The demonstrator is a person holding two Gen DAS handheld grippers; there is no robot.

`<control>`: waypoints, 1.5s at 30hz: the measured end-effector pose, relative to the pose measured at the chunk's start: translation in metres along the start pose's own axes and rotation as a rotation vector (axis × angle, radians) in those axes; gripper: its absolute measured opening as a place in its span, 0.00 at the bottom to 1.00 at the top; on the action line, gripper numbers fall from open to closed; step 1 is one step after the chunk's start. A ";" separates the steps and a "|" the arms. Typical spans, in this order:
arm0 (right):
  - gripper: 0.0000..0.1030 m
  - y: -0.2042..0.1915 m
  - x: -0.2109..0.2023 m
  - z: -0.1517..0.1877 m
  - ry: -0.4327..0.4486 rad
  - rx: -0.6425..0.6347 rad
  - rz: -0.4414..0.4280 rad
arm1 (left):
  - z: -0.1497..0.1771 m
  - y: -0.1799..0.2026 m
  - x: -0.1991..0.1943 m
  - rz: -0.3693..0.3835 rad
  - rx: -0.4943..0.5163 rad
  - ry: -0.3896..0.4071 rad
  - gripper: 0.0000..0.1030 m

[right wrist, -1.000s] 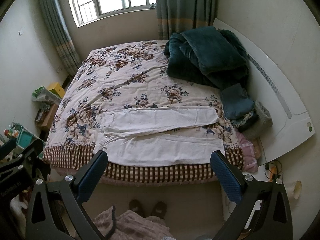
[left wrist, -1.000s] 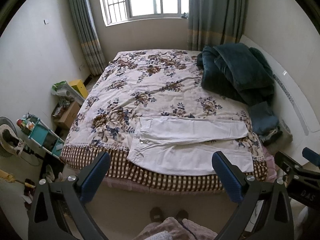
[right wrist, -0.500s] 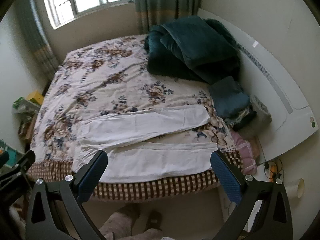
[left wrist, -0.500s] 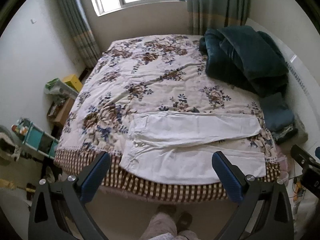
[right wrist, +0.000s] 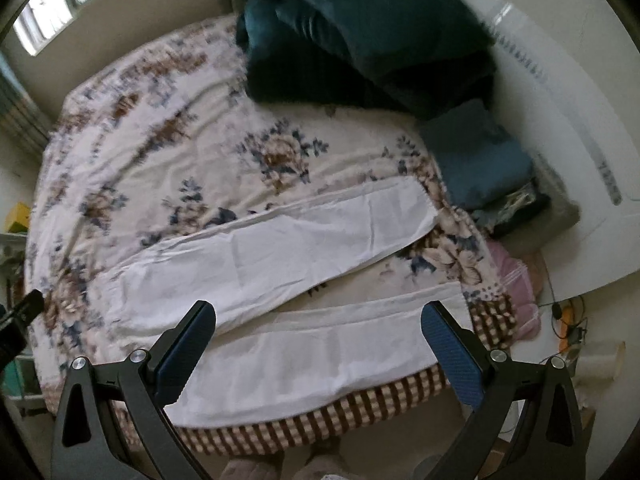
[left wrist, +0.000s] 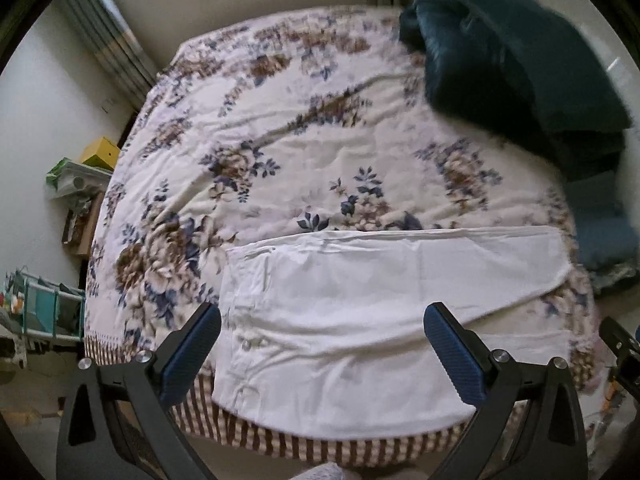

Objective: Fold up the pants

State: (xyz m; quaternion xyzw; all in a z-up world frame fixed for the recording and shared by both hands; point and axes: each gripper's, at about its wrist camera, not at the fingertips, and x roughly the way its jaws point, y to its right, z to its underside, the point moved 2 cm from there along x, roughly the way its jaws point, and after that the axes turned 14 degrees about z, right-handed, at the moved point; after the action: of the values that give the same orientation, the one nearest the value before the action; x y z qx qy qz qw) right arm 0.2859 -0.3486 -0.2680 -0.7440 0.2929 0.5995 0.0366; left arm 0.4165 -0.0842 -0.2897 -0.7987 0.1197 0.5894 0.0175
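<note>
White pants [left wrist: 360, 312] lie flat along the near edge of the bed, waist to the left, legs pointing right and spread apart. They also show in the right wrist view [right wrist: 288, 292]. My left gripper [left wrist: 322, 354] is open and empty, above the waist end. My right gripper [right wrist: 318, 348] is open and empty, above the near leg. Neither touches the cloth.
The bed has a floral quilt [left wrist: 304, 128] with a checked border [right wrist: 360, 412]. A dark teal blanket [right wrist: 360, 40] and a folded blue cloth [right wrist: 480, 160] lie at the right by the white headboard [right wrist: 580, 140]. Shelves and boxes [left wrist: 80, 184] stand by the left wall.
Both grippers have moved forward and down toward the bed, so the pants look much larger. The pants have not moved. Both grippers stay open.
</note>
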 end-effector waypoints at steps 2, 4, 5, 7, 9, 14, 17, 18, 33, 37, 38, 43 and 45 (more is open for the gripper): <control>1.00 -0.020 0.055 -0.023 -0.064 -0.017 0.017 | -0.015 -0.003 0.053 -0.004 0.007 -0.067 1.00; 1.00 -0.035 0.103 -0.038 -0.133 -0.023 0.007 | -0.025 -0.004 0.098 -0.022 0.014 -0.119 1.00; 1.00 -0.044 0.130 -0.046 -0.168 -0.029 0.004 | -0.030 -0.003 0.120 -0.026 0.027 -0.143 1.00; 1.00 -0.059 0.184 -0.064 -0.231 -0.038 -0.016 | -0.036 -0.001 0.170 -0.021 0.052 -0.207 1.00; 1.00 -0.079 0.246 -0.084 -0.299 -0.062 -0.032 | -0.039 0.003 0.213 -0.033 0.104 -0.253 1.00; 0.99 -0.105 0.368 -0.108 -0.500 -0.009 -0.044 | -0.049 0.012 0.306 -0.075 0.253 -0.326 0.99; 0.98 -0.112 0.413 -0.124 -0.507 -0.006 -0.033 | -0.056 0.019 0.341 -0.071 0.339 -0.342 0.97; 0.98 -0.117 0.421 -0.128 -0.494 -0.040 -0.009 | -0.057 0.021 0.352 -0.057 0.362 -0.359 0.95; 0.48 -0.119 0.540 -0.128 -0.658 0.134 -0.004 | -0.049 0.041 0.369 0.076 0.518 -0.388 0.08; 0.09 -0.108 0.526 -0.113 -0.633 0.225 -0.079 | -0.046 0.037 0.338 0.085 0.454 -0.304 0.06; 0.07 -0.105 0.519 -0.109 -0.612 0.232 -0.091 | -0.047 0.035 0.327 0.087 0.436 -0.283 0.05; 0.04 -0.091 0.477 -0.079 -0.549 0.269 -0.158 | -0.044 0.019 0.257 0.110 0.319 -0.173 0.05; 0.04 -0.081 0.453 -0.058 -0.528 0.298 -0.198 | -0.028 0.018 0.231 0.127 0.271 -0.136 0.05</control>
State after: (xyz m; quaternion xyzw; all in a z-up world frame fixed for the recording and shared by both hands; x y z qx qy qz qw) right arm 0.4249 -0.4824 -0.6898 -0.5741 0.2840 0.7157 0.2783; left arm 0.5034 -0.1457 -0.4979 -0.7383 0.2469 0.6203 0.0958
